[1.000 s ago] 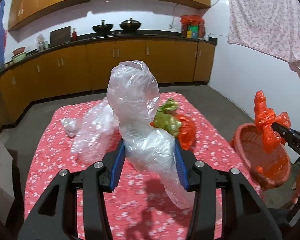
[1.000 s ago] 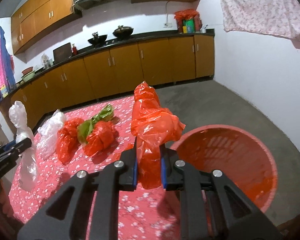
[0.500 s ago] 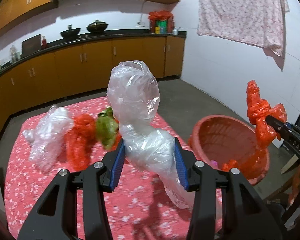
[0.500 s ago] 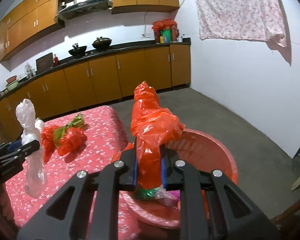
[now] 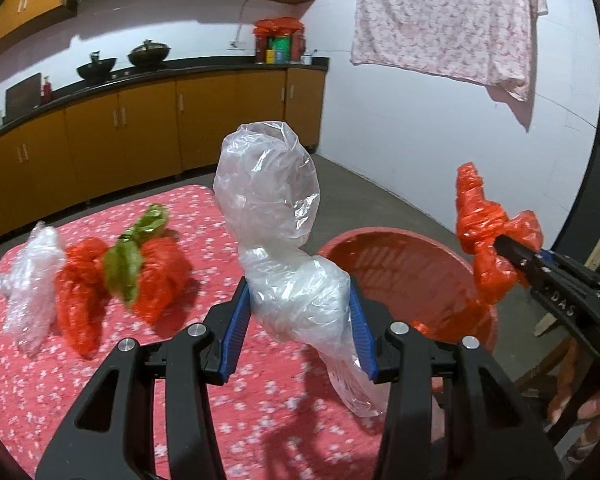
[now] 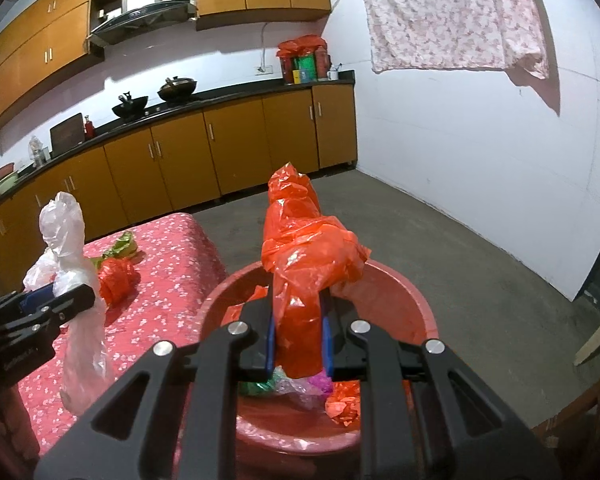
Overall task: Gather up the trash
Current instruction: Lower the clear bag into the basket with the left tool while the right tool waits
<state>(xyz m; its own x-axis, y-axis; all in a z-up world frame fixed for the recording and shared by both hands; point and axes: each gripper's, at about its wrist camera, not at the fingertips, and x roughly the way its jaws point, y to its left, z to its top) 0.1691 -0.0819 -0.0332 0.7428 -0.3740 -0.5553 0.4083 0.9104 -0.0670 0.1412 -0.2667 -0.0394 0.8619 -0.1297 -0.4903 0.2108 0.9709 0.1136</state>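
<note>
My left gripper is shut on a crumpled clear plastic bag, held above the table's right part beside the red basin. My right gripper is shut on a crumpled red plastic bag, held over the red basin. That red bag shows at the right of the left wrist view, over the basin's far side. The clear bag appears at the left of the right wrist view. Inside the basin lie red, green and purple scraps.
On the red flowered tablecloth lie two red bags, a green bag and a clear bag. Kitchen cabinets line the back wall. A patterned cloth hangs on the white wall. Grey floor lies beyond the basin.
Both grippers have swung to the right with their bags. The basin has come nearer and more to the middle of both views, and the red bag now hangs over it.
</note>
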